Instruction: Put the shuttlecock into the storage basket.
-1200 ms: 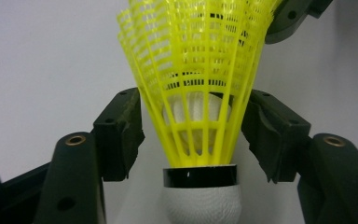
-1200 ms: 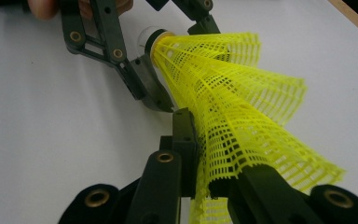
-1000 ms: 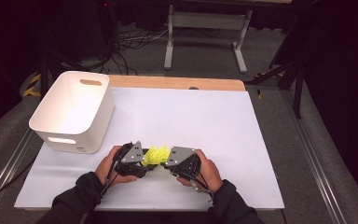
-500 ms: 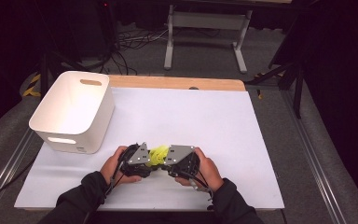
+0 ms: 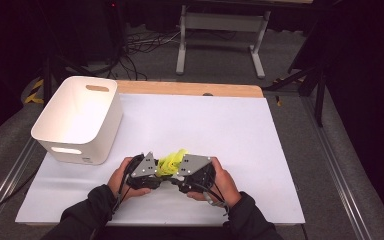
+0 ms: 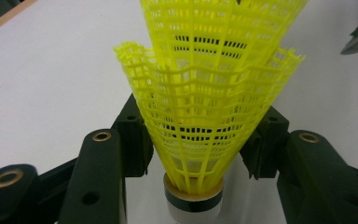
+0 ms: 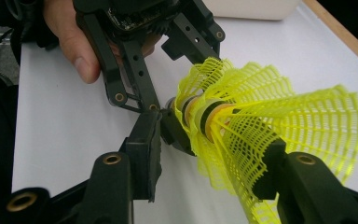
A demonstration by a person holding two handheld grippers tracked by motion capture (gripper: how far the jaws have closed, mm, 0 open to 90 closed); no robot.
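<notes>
A: Shuttlecocks point(image 5: 172, 161), yellow plastic ones, nested one inside the other. They hang just above the white desk point(image 5: 240, 135), near its front edge, between the two hands.

B: Which tongs have them?

A: The left tongs point(image 5: 161, 172) pinch the skirt of the outer shuttlecock point(image 6: 200, 140) low down, just above its cork base. In the left gripper view the black pads press on both sides of the mesh cone, and the jaws have just been closing on it.

B: And the right tongs?

A: The right tongs point(image 5: 176, 172) have just been opening. In the right gripper view the inner shuttlecock point(image 7: 284, 121) lies between the jaws; the skirt touches the right-hand pad, while the left-hand pad stands clear of it. So they are spread, with the skirt between them.

B: How do the shuttlecocks sit together?

A: In the right gripper view two cork bases with dark bands show side by side, one skirt pushed into the other, both pointing toward the left tongs.

B: Anything else on the desk?

A: A white plastic bin point(image 5: 80, 120) with handle slots stands at the left rear, well apart from the hands.
</notes>
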